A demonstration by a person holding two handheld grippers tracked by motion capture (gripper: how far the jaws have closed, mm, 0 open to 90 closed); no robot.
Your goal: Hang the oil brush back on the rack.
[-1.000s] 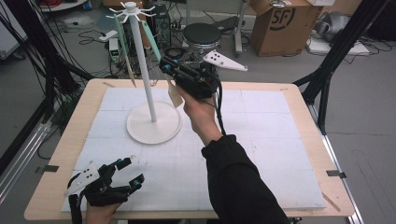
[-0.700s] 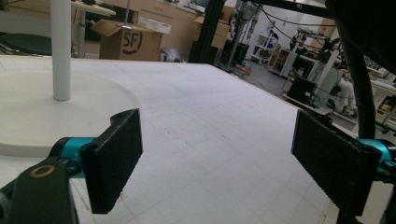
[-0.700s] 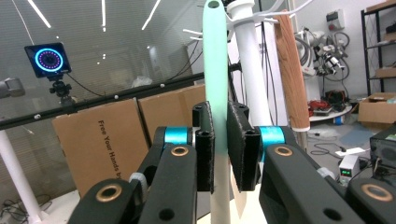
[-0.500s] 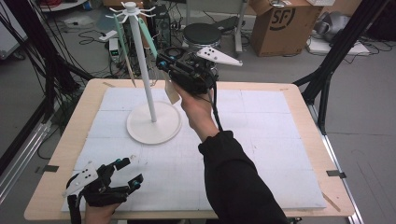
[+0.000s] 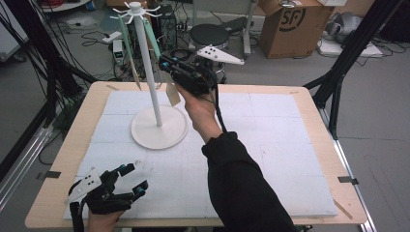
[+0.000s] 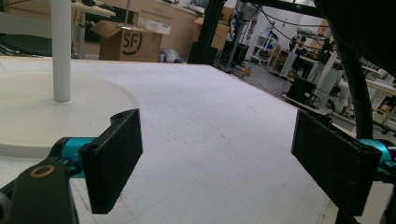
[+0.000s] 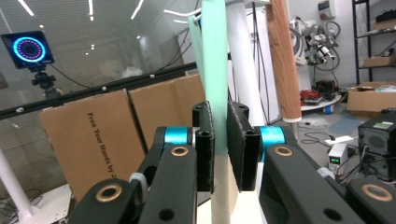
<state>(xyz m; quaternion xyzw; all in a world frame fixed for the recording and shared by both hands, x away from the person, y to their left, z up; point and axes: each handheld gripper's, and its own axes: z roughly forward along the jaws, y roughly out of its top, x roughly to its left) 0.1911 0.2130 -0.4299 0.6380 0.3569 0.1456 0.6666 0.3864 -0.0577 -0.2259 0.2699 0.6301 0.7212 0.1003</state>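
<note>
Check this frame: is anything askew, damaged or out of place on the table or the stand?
Nothing stands out. The white pole stand with round base sits upright on the white table mat. The right gripper is shut on the mint-green strip hanging from the stand's top, beside a brown wooden strip. The left gripper rests open near the table's front edge.

High view: fixed above the near edge of the table (image 5: 300,111), facing forward and down; takes in all four corners and the floor beyond the far edge.

Left gripper view: low over the near left corner, facing level across the table top toward the white stand (image 6: 60,51); stand base (image 5: 159,128) shared with high view.

Right gripper view: raised near the far edge, very close to the stand's post and a hanging mint-green strip (image 7: 215,70); both shared with high view.
</note>
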